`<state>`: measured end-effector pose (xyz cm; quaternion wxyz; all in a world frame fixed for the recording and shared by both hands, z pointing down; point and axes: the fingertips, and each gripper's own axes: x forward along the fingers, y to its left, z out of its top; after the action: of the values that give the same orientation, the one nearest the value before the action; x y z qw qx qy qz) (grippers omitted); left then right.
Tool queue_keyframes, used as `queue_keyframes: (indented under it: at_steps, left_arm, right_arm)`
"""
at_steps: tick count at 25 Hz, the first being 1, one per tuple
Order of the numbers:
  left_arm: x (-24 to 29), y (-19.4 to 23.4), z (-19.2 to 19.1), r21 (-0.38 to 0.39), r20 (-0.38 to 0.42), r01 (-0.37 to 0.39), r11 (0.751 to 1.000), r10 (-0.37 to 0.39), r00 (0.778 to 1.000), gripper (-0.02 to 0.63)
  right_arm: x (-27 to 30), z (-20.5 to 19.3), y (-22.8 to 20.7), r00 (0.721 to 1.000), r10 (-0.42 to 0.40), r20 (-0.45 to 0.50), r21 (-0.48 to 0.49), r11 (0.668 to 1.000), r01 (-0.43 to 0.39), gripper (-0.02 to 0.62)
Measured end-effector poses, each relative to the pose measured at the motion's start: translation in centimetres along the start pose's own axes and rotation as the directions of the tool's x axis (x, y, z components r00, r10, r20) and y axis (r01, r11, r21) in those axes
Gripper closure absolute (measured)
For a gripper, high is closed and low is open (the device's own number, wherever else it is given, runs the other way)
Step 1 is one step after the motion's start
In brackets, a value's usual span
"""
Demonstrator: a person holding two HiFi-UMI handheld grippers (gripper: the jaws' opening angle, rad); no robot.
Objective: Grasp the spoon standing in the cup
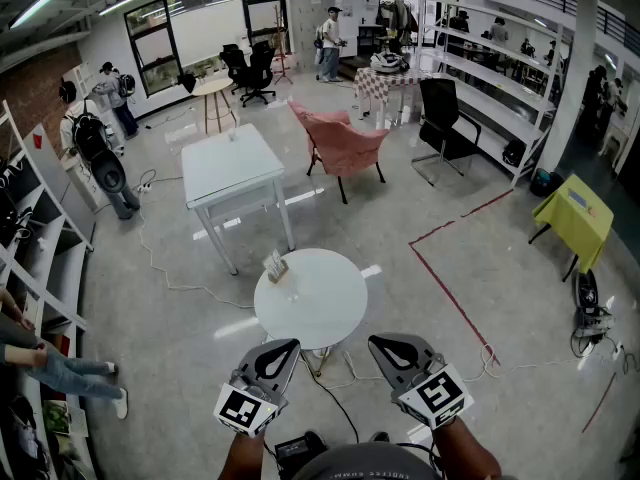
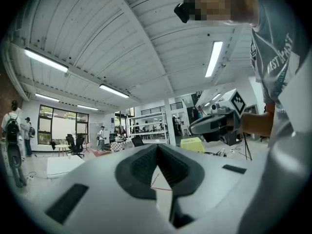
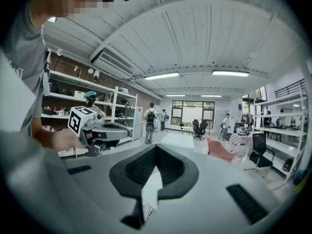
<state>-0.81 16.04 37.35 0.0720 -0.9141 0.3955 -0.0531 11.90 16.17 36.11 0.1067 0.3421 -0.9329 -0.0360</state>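
Observation:
A round white table [image 1: 325, 313] stands just ahead of me in the head view. On its far left edge sits a small brownish holder [image 1: 275, 265] with pale things standing in it. It is too small to tell a cup or a spoon. My left gripper [image 1: 289, 346] and right gripper [image 1: 376, 343] hover side by side in front of the table, short of its near edge and above floor level. Both are shut with nothing between their jaws. The left gripper view shows shut tips [image 2: 157, 147] aimed across the room; the right gripper view shows the same [image 3: 156, 148].
A square white table [image 1: 232, 168] stands beyond the round one, with a pink chair [image 1: 340, 143] and a black office chair [image 1: 445, 123] further back. Cables [image 1: 340, 388] trail on the floor under the grippers. Red tape [image 1: 450, 298] marks the floor at right. Shelving [image 1: 30, 258] lines the left wall.

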Motion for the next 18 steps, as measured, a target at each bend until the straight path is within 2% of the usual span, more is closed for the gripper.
queue_keyframes:
  at_steps: [7,10,14,18]
  left_arm:
    - [0.0,0.4,1.2,-0.009,0.026,0.002,1.000,-0.001,1.000,0.601]
    - [-0.6,0.5,0.9,-0.001,0.009,0.006,1.000,-0.006,1.000,0.601]
    - [-0.9,0.8,1.1,-0.014,0.039,0.012,1.000,-0.011,0.999,0.601]
    - [-1.5,1.5,-0.1,0.002,-0.003,0.017,1.000,-0.017,1.000,0.601]
  right_arm:
    - [0.6,0.1,0.3,1.000,0.000,0.001,0.003,1.000,0.000,0.595]
    - [0.8,0.3,1.0,1.000,-0.010,0.007,0.055,0.998,0.010,0.595]
    - [1.0,0.3,1.3,1.000,-0.006,-0.007,0.001,1.000,0.006,0.595]
    - [1.5,0.5,1.2,0.999,-0.032,0.002,0.043,0.999,0.032,0.595]
